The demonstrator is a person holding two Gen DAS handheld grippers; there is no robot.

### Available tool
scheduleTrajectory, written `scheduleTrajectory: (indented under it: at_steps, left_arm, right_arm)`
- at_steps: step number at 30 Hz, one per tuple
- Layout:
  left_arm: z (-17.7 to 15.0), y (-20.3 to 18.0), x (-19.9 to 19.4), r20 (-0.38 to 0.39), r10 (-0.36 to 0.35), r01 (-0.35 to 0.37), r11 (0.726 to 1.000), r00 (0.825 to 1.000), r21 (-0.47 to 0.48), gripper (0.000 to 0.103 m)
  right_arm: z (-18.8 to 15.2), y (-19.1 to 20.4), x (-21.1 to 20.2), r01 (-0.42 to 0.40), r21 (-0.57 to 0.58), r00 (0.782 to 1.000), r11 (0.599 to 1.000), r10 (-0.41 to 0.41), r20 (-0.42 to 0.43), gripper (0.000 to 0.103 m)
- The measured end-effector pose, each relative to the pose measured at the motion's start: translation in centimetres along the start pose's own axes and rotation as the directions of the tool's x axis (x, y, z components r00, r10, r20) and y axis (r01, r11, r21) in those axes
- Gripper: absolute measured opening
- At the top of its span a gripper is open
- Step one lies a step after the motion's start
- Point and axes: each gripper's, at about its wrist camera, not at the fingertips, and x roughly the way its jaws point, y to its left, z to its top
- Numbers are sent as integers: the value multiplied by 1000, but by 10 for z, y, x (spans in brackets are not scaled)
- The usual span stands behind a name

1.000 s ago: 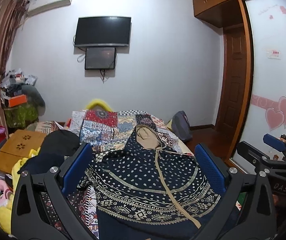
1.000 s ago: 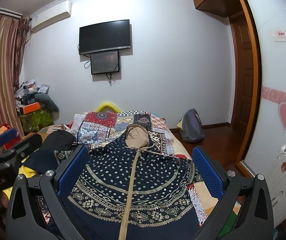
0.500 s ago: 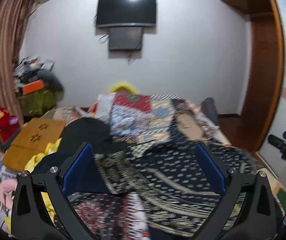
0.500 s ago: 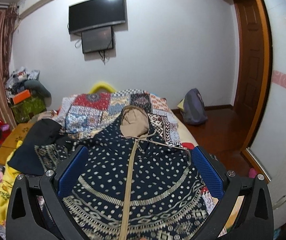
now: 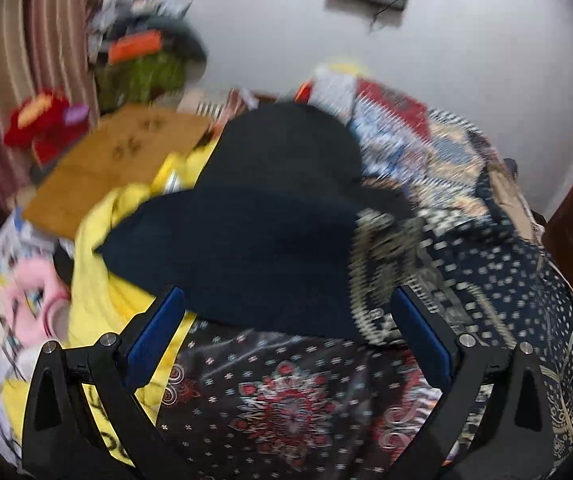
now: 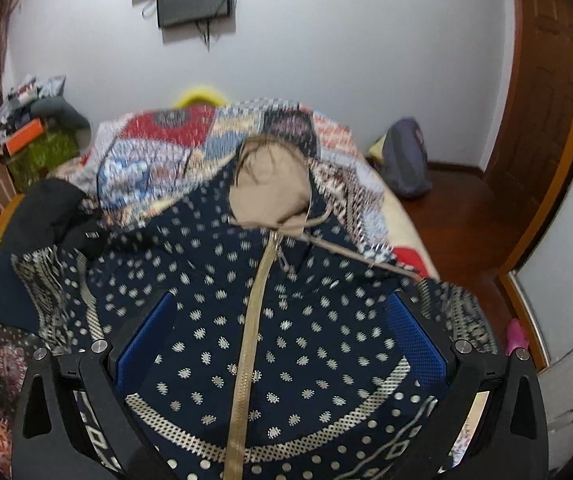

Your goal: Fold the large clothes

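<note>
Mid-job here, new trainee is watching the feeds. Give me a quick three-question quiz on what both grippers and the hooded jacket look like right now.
1. True or false: the right gripper is shut on the jacket.
2. What colour is the jacket's zip? A tan, B red, C white.
3. Fill in: the left gripper points at a plain ____ garment lying beside the jacket.

Key: 1 false, both grippers are open and hold nothing; 2 A; 3 dark.
</note>
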Motion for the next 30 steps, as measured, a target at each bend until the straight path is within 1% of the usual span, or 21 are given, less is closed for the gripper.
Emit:
scheduleTrajectory:
  at_steps: [3,4,6,8,10,11,13,15,16,17,18,19,21,23,24,25,26,27,28,30]
  left_arm:
    - [-6,24,28,-73,-19,15,998,997,-56,103]
    - [-7,31,33,-84,-36,30,997,996,-74,101]
    - [-11,46,44,-102,-102,88,988,990,-128,101]
    - [-14,60,58,-113,-165,140,968,980,-207,101]
    - [-15,72,66,-125,-209,169,948,970,-271,98]
    - [-17,79,72,-130,-230,181,933,964,-312,93]
    - [-19,91,81,-133,-269,202,903,954,-379,87]
    - [-21,101,92,-125,-304,222,869,944,-443,82]
    - [-21,104,95,-122,-310,223,860,943,-460,76]
    - [-21,107,99,-119,-303,214,853,946,-476,68]
    - [-20,109,101,-116,-287,198,852,951,-485,65]
    - [-20,110,102,-112,-274,187,850,955,-492,59]
    - [-20,112,105,-103,-254,167,841,962,-514,53]
    - [-22,113,103,-89,-217,135,829,972,-543,42]
    - [-22,113,102,-94,-197,115,828,976,-548,38]
    - [-22,113,101,-98,-176,95,833,980,-546,29]
    - [-22,112,98,-97,-157,82,840,983,-536,22]
    - [-22,113,94,-93,-141,73,851,986,-519,20]
    - [-22,110,89,-82,-112,56,862,990,-503,14]
    - [-18,103,78,-74,-65,24,892,995,-451,8]
  right_arm:
    - [-3,3,16,-15,-11,999,1000,14,-46,103]
    - [-5,3,20,-25,-13,998,1000,24,-58,103]
    - [-8,4,24,-34,-17,997,999,33,-70,103]
    - [-10,5,27,-34,-27,997,999,31,-76,103]
    - [-9,7,30,-30,-30,996,999,28,-79,103]
    - [-10,7,31,-33,-26,996,999,30,-83,103]
    - [-9,6,34,-39,-16,995,999,38,-88,103]
    - [-9,5,37,-43,-8,995,999,42,-91,103]
    - [-9,5,38,-43,-6,995,999,43,-93,103]
    - [-9,5,39,-44,-3,994,999,44,-96,103]
    - [-10,6,40,-45,0,994,999,45,-99,103]
    - [-10,5,41,-46,1,994,999,46,-103,103]
    - [-11,5,42,-40,1,993,999,40,-110,103]
    - [-12,5,43,-37,3,993,999,37,-115,103]
    - [-12,4,42,-35,5,993,999,35,-117,103]
    - [-12,3,42,-32,9,992,999,33,-120,103]
    - [-11,2,41,-32,13,992,999,33,-121,103]
    - [-11,1,40,-33,18,992,999,35,-122,103]
    - [-10,0,39,-34,21,992,999,36,-123,103]
    - [-10,-1,34,-34,25,992,999,36,-121,103]
